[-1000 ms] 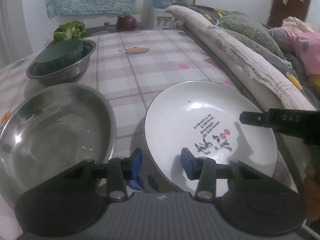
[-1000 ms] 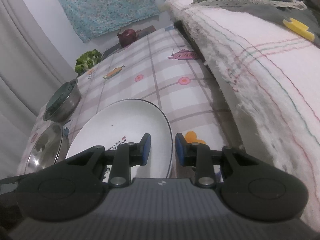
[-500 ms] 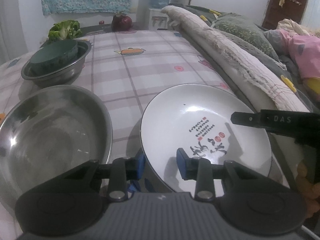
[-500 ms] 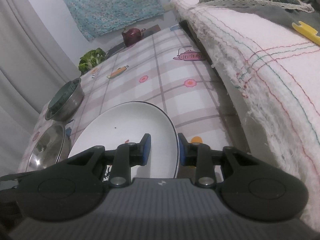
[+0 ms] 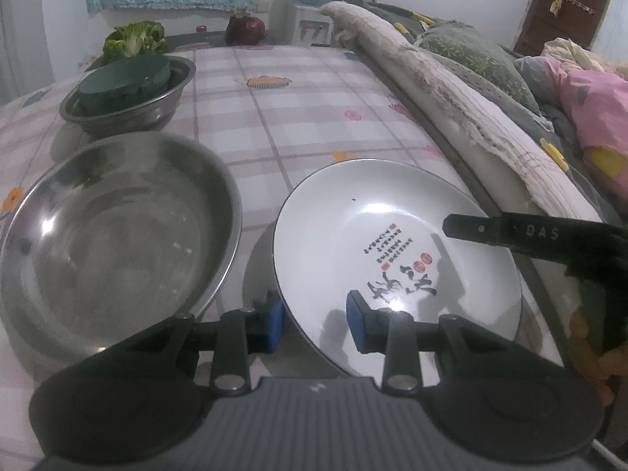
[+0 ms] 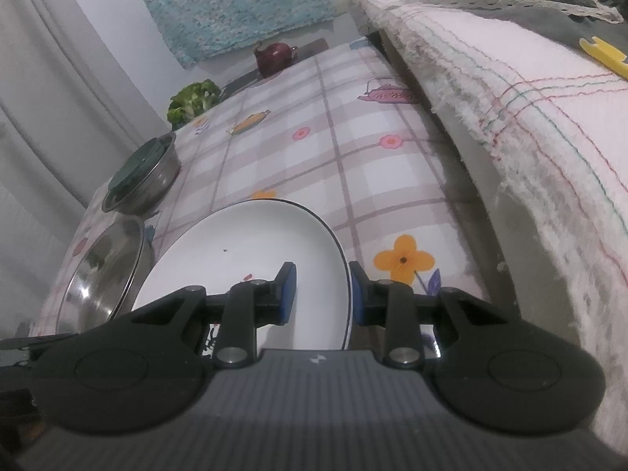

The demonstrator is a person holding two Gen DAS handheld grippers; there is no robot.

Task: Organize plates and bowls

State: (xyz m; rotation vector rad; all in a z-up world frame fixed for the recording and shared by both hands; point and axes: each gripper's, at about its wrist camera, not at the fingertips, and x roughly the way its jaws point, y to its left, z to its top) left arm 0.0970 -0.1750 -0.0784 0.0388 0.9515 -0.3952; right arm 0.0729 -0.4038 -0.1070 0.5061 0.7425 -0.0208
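A white plate [image 5: 392,235] with black and red calligraphy hangs tilted just above the checked tablecloth, held from two sides. My left gripper [image 5: 314,324] is shut on its near left rim, one blue pad outside and one on the inner face. My right gripper [image 6: 322,294] is shut on the plate [image 6: 243,259] at its right rim. One of its black fingers [image 5: 490,229] reaches in over the plate in the left wrist view. A large empty steel bowl [image 5: 117,243] sits left of the plate.
Further back, a smaller steel bowl [image 5: 157,110] holds an upturned dark green bowl [image 5: 125,82]. Lettuce [image 5: 133,37] and a dark red pot [image 5: 245,29] stand at the table's far end. Rolled bedding [image 5: 451,90] and pillows run along the right side.
My left gripper's pads have drawn together onto the plate's rim. The plate has come up slightly and shifted with both grippers. The right gripper kept its hold.
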